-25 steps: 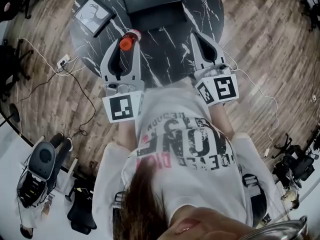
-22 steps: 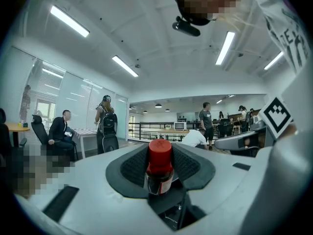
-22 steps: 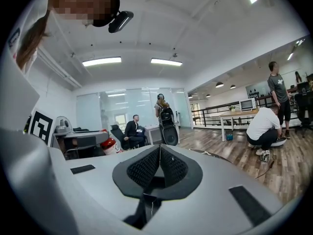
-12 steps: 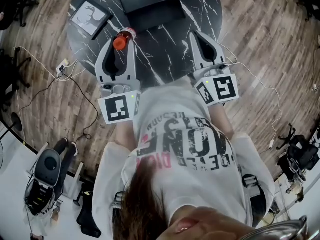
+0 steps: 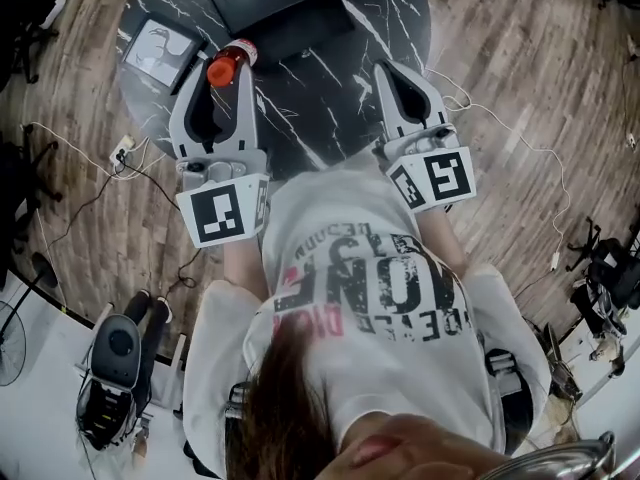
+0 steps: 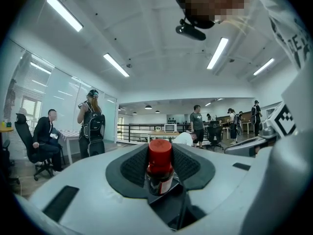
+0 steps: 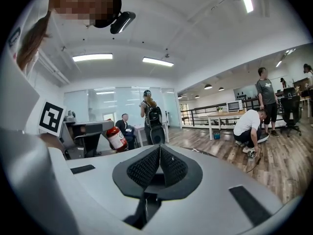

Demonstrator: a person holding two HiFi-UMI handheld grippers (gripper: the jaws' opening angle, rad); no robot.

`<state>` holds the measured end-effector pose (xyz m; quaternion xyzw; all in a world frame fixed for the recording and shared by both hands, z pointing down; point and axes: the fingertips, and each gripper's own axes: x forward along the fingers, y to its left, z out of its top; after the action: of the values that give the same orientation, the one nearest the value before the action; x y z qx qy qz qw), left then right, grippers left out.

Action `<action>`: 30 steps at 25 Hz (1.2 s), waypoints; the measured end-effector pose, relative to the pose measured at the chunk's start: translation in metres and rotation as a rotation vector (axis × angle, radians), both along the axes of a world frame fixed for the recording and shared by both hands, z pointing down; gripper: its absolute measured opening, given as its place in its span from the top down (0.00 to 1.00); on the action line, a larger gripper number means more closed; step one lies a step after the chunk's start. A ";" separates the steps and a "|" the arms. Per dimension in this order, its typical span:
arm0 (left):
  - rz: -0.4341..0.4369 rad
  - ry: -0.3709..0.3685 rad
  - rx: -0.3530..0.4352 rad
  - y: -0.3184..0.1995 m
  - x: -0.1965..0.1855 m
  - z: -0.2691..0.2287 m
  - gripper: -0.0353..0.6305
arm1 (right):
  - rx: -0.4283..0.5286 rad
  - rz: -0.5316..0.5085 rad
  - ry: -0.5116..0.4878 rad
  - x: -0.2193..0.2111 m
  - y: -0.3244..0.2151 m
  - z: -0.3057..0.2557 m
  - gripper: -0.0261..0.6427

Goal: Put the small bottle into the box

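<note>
**A:** Where is the bottle?

**B:** The bottle [image 6: 160, 161] is cap up, gripped by the left tool [image 5: 221, 80] over the 9 o'clock side of the desk [image 5: 335, 103]. The right tool [image 5: 392, 76], at 3 o'clock of it, is clenched on nothing.

**A:** And the box?

**B:** The black box [image 5: 285, 13] is at 1 o'clock from the bottle. I would carry the bottle level, clear the near wall, centre it, lower it, then let go.
</note>
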<state>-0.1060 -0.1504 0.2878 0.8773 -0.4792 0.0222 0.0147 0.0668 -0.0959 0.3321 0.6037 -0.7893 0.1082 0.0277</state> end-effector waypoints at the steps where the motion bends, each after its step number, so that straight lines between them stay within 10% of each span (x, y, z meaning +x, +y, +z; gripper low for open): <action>1: 0.010 -0.001 -0.002 -0.003 0.003 0.000 0.74 | -0.003 0.007 0.000 0.002 0.000 0.001 0.96; 30: 0.179 -0.002 -0.140 -0.069 0.052 0.077 0.74 | -0.129 0.140 0.021 0.015 -0.003 0.033 0.96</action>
<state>-0.0544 -0.2194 0.3649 0.9135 -0.3961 0.0576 0.0734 0.0823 -0.0988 0.3654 0.6556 -0.7362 0.1542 0.0672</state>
